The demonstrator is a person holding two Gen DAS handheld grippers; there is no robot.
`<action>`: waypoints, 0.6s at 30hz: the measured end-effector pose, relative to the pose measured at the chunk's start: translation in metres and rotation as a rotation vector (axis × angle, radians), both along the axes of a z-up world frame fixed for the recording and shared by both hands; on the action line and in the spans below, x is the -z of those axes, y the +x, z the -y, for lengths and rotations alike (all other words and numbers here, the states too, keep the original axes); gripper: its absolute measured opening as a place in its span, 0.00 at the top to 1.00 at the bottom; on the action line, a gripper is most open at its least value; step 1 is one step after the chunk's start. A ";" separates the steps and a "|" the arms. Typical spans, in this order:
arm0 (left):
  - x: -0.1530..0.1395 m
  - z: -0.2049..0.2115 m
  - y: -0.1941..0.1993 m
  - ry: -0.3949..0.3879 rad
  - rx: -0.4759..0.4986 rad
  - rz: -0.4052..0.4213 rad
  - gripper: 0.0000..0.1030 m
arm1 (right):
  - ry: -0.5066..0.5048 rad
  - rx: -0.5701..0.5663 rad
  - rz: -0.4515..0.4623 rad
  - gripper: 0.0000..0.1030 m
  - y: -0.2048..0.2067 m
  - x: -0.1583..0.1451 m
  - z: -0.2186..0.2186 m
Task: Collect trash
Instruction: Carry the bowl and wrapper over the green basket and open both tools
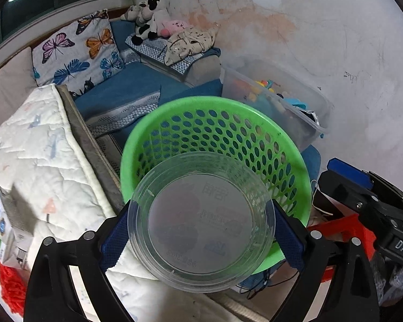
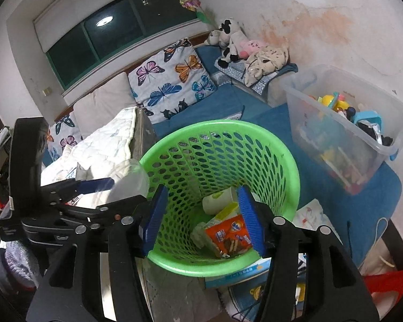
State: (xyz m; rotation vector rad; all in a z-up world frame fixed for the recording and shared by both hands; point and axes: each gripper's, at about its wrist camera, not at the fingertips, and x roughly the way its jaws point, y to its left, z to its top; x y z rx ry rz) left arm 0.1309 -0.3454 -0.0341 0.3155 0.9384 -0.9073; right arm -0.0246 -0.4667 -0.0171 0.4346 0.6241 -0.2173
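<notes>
My left gripper (image 1: 201, 230) is shut on a clear round plastic container (image 1: 201, 222), holding it over the near rim of the green perforated trash basket (image 1: 257, 123). In the right wrist view the same container (image 2: 133, 181) shows at the basket's left rim (image 2: 222, 126), held by the left gripper (image 2: 102, 190). My right gripper (image 2: 200, 220) is open and empty above the basket's mouth. Inside the basket lie an orange snack wrapper (image 2: 228, 236), a white-green carton (image 2: 218, 200) and crumpled paper (image 2: 198, 234).
A white quilt (image 1: 40, 155) with a milk carton (image 1: 3, 230) lies left of the basket. A clear bin of toys (image 2: 346, 134) stands to the right. A blue sofa with a butterfly pillow (image 2: 172, 80) and plush toys (image 2: 230, 41) is behind.
</notes>
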 end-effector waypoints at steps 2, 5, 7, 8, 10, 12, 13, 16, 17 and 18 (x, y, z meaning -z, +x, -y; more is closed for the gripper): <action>0.003 0.000 -0.001 0.002 0.001 -0.009 0.11 | 0.008 0.000 0.002 0.45 -0.002 0.001 -0.001; 0.002 -0.004 -0.001 -0.015 -0.001 -0.017 0.09 | 0.011 -0.003 0.003 0.45 -0.002 0.001 -0.003; 0.000 -0.007 -0.001 -0.032 -0.005 -0.022 0.09 | 0.011 -0.005 0.003 0.45 -0.003 0.001 -0.005; -0.001 -0.008 0.000 -0.033 -0.008 -0.023 0.09 | 0.012 -0.005 0.004 0.45 -0.004 0.001 -0.005; -0.004 -0.012 -0.001 -0.035 -0.006 -0.009 0.09 | 0.014 -0.004 0.005 0.45 -0.004 0.001 -0.007; -0.006 -0.017 -0.003 -0.030 -0.016 0.015 0.09 | 0.015 -0.006 0.007 0.45 -0.004 -0.001 -0.008; -0.008 -0.021 -0.003 -0.033 -0.023 0.021 0.09 | 0.013 -0.008 0.006 0.45 -0.005 -0.001 -0.009; -0.014 -0.040 -0.002 -0.039 -0.067 0.057 0.09 | 0.008 -0.014 0.007 0.42 -0.004 -0.002 -0.012; -0.016 -0.046 -0.001 -0.038 -0.082 0.067 0.09 | 0.006 -0.016 0.009 0.40 -0.004 -0.003 -0.014; -0.017 -0.052 0.001 -0.037 -0.102 0.080 0.09 | 0.006 -0.019 0.010 0.40 -0.003 -0.003 -0.015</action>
